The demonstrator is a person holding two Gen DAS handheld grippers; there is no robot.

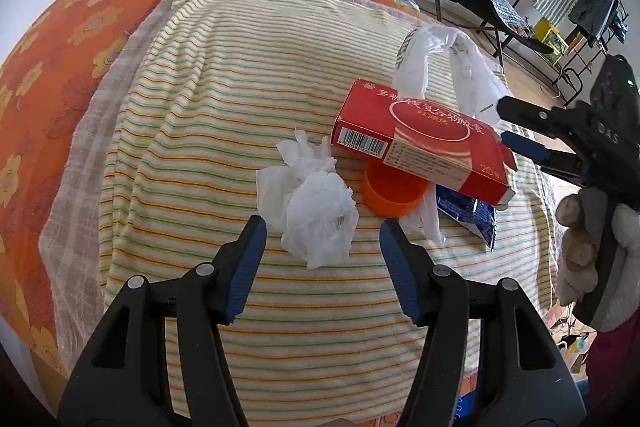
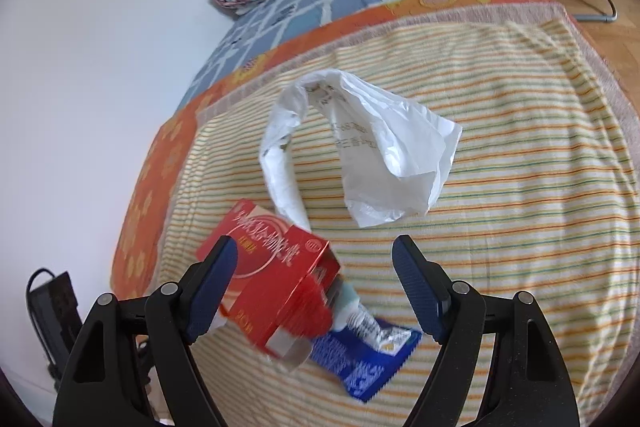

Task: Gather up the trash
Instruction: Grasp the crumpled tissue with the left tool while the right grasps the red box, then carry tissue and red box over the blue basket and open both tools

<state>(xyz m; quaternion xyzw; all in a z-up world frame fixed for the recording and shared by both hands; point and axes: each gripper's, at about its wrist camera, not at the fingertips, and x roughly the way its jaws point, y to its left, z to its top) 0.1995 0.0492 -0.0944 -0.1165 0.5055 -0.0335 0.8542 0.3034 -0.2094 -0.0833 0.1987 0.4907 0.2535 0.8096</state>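
On the striped towel (image 1: 192, 131), left wrist view: tissue wad (image 1: 316, 211) between the spread, empty jaws of the left gripper (image 1: 323, 239); likely the next pick, needing only a short advance and close. Red box (image 1: 420, 143) at 2 o'clock, long axis running 10 to 4, leaning on orange cap (image 1: 390, 197).

Right wrist view: right gripper (image 2: 316, 287) released, empty, box (image 2: 276, 287) between its jaws; blue wrapper (image 2: 360, 359) at 6; white bag (image 2: 360, 147) at 12.

The left wrist camera looks forward and down along its fingers from close above the striped towel (image 1: 208, 75), toward the bed's far end; the right wrist camera peers in from the right, equally near (tilted). Both views share the red box (image 1: 424, 139) (image 2: 276, 279) and white plastic bag (image 1: 440, 67) (image 2: 360, 147).
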